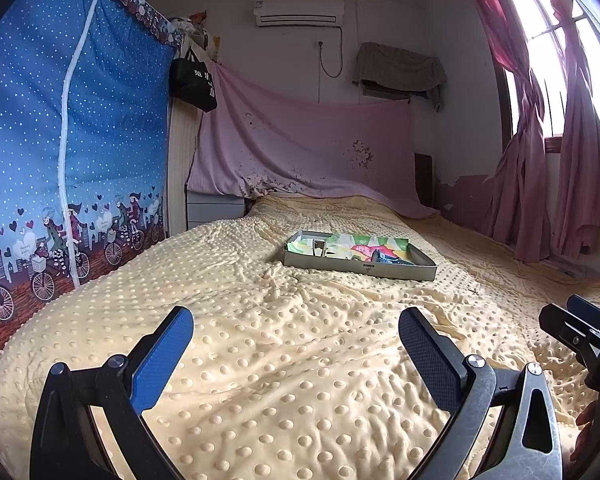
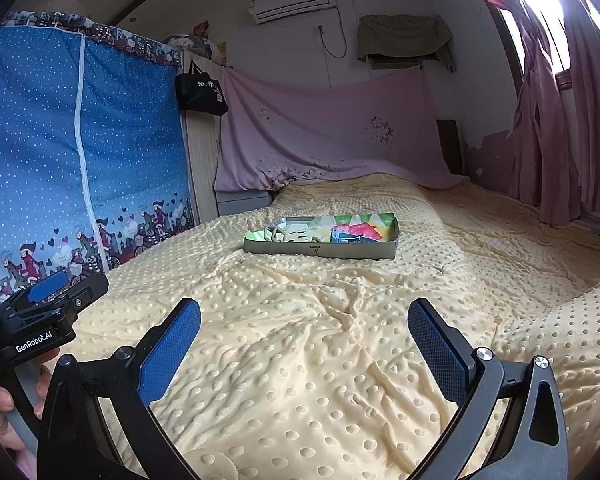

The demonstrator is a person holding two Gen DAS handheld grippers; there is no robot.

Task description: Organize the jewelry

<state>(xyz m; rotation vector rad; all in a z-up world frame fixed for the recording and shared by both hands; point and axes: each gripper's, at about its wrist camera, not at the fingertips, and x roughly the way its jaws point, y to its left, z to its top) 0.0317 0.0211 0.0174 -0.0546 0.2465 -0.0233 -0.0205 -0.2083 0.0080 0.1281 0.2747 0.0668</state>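
A shallow grey tray (image 1: 360,268) (image 2: 320,249) lies in the middle of the bed, lined with a colourful paper. A small metallic piece (image 1: 319,248) (image 2: 278,233) sits at its left end and a dark blue item (image 1: 388,258) (image 2: 350,236) lies toward its right. What kind of jewelry these are is too small to tell. My left gripper (image 1: 296,352) hovers open over the blanket well short of the tray, nothing between its blue pads. My right gripper (image 2: 304,344) is likewise open and empty, also short of the tray.
A yellow dotted blanket (image 1: 260,340) (image 2: 340,360) covers the whole bed. A blue fabric wardrobe (image 1: 72,152) (image 2: 76,160) stands along the left side. Pink curtains (image 1: 540,184) (image 2: 560,140) hang at the right by the window. A pink sheet (image 1: 300,144) drapes the far wall.
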